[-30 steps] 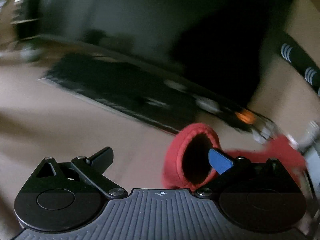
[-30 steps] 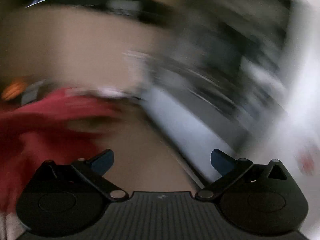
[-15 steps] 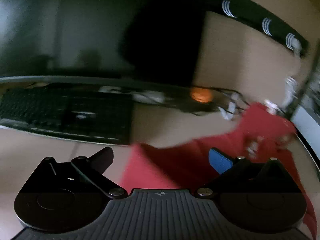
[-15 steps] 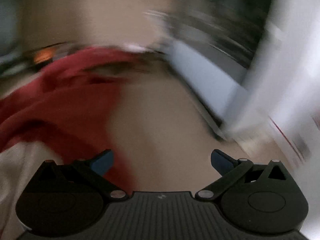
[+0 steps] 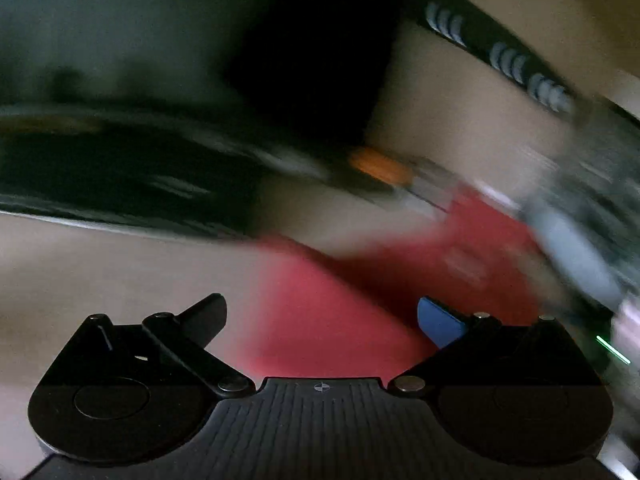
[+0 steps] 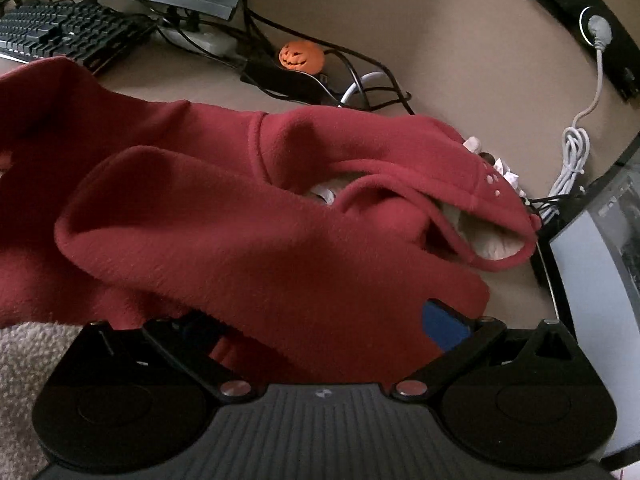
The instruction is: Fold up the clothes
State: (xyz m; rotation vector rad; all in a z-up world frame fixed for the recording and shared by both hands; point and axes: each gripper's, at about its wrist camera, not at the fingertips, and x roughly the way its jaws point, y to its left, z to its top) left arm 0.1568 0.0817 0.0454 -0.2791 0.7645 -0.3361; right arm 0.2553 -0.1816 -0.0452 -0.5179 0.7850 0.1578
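A red fleece garment with a pale fuzzy lining lies crumpled on the beige desk. In the right wrist view it fills the middle, and a fold of it drapes between and over the fingers of my right gripper, which stands open. Its left finger is partly hidden under the cloth. In the blurred left wrist view the same garment lies just ahead of my left gripper, also open with nothing pinched.
A black keyboard and a monitor base sit at the back left. An orange pumpkin figure lies among black cables. A white cable hangs from a black bar. A grey device stands at the right.
Both grippers swung toward the red garment. The right view has settled from blur with cloth now over its fingers. The left view still streaks.
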